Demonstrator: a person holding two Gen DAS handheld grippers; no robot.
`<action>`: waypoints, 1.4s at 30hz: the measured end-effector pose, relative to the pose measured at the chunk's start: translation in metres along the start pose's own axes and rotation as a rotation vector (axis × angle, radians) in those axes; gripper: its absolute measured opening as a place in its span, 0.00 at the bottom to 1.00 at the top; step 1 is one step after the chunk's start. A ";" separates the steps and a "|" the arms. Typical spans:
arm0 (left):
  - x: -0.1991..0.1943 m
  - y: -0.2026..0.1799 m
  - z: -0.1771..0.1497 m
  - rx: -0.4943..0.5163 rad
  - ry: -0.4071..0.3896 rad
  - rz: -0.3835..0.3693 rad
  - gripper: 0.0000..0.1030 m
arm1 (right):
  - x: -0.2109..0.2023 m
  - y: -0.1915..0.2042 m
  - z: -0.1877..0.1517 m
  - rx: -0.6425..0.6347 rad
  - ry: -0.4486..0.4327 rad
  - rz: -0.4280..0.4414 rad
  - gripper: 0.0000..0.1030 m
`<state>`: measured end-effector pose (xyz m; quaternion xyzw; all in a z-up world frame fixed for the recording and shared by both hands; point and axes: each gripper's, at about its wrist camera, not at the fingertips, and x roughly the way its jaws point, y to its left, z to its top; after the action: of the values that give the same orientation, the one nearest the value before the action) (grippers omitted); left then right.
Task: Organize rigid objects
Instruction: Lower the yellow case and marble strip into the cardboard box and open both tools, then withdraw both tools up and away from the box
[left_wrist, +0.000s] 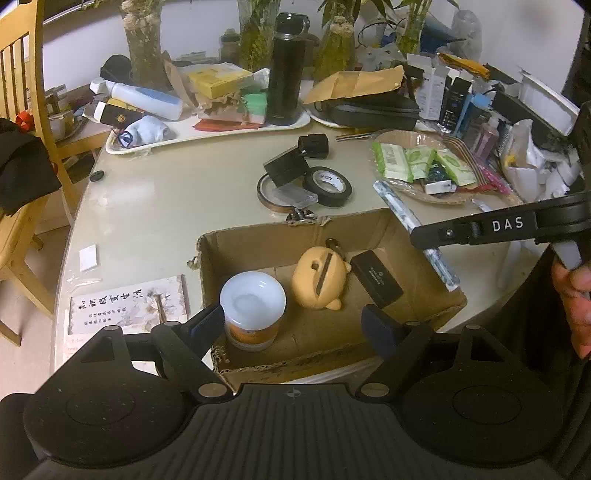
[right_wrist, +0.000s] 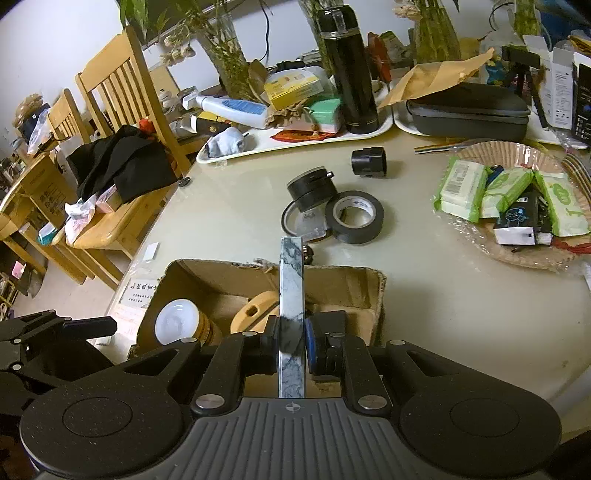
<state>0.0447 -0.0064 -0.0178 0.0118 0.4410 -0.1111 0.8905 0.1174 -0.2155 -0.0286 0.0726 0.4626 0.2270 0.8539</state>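
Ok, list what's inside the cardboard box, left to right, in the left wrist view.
White-lidded jar → yellow figurine → black case.

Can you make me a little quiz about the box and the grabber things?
1. True or false: the right gripper is shut on a marbled bar.
2. Which of these lies inside the cardboard box? A) the black thermos B) the yellow pig-shaped toy C) the roll of black tape
3. Fill in: the left gripper is ____, with nothing between its fingers.

Key:
1. True.
2. B: the yellow pig-shaped toy lies in the box beside a white-lidded jar and a small black case. The black thermos stands on a tray, and the roll of black tape lies on the table.
3. Open.
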 end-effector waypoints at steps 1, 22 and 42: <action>-0.001 0.001 0.000 -0.002 -0.002 -0.001 0.79 | 0.001 0.001 0.000 -0.001 0.002 0.001 0.16; -0.003 0.007 -0.001 -0.013 -0.008 0.018 0.79 | 0.018 0.014 -0.008 -0.106 0.089 -0.120 1.00; 0.004 0.008 0.002 -0.012 0.003 0.035 0.79 | 0.026 0.008 -0.008 -0.096 0.126 -0.175 1.00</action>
<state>0.0507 0.0003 -0.0205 0.0145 0.4428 -0.0929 0.8917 0.1204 -0.1972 -0.0505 -0.0236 0.5086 0.1778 0.8421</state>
